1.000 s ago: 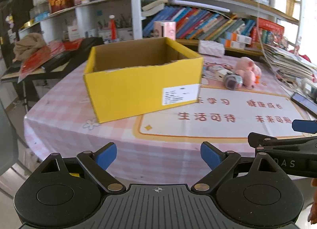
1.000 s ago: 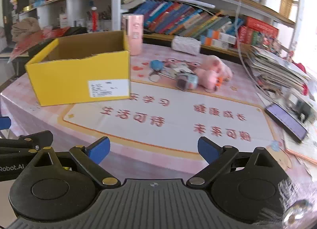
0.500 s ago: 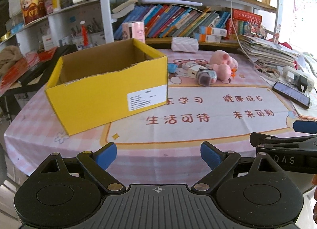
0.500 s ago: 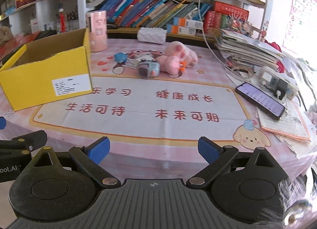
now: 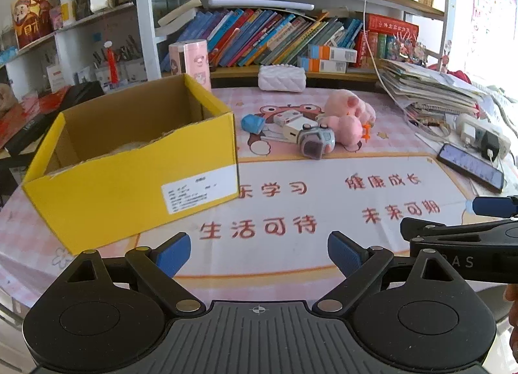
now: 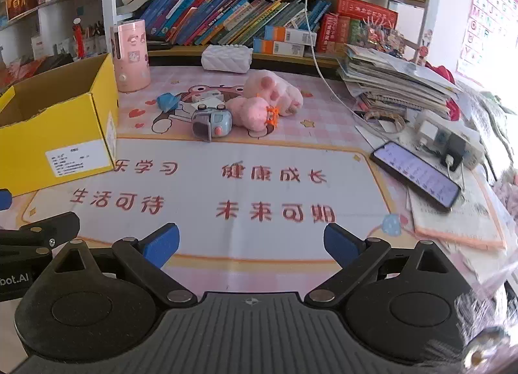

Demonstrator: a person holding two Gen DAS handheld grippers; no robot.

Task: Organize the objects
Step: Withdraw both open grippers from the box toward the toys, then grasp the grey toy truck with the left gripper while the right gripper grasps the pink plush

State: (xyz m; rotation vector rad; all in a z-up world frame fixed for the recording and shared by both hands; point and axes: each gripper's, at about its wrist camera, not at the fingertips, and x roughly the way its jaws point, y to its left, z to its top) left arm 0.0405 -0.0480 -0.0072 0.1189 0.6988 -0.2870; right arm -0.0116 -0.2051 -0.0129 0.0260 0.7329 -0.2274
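An open yellow cardboard box (image 5: 129, 176) stands on the table's left side; it also shows in the right wrist view (image 6: 58, 134). Behind the mat lie a pink paw plush (image 6: 268, 99), a grey toy watch (image 6: 210, 121), a blue pouch (image 6: 168, 100) and small white items (image 5: 291, 121). My left gripper (image 5: 259, 251) is open and empty, near the table's front edge. My right gripper (image 6: 251, 241) is open and empty, beside it on the right.
A phone (image 6: 417, 176) lies on papers at the right, by a charger and power strip (image 6: 453, 144). A pink canister (image 6: 131, 53) and a white quilted pouch (image 6: 226, 58) stand at the back. A paper stack (image 6: 398, 79) and bookshelves lie beyond.
Both grippers have swung to the right and moved closer over the table; the box has shifted left in both views. Both jaws stay open.
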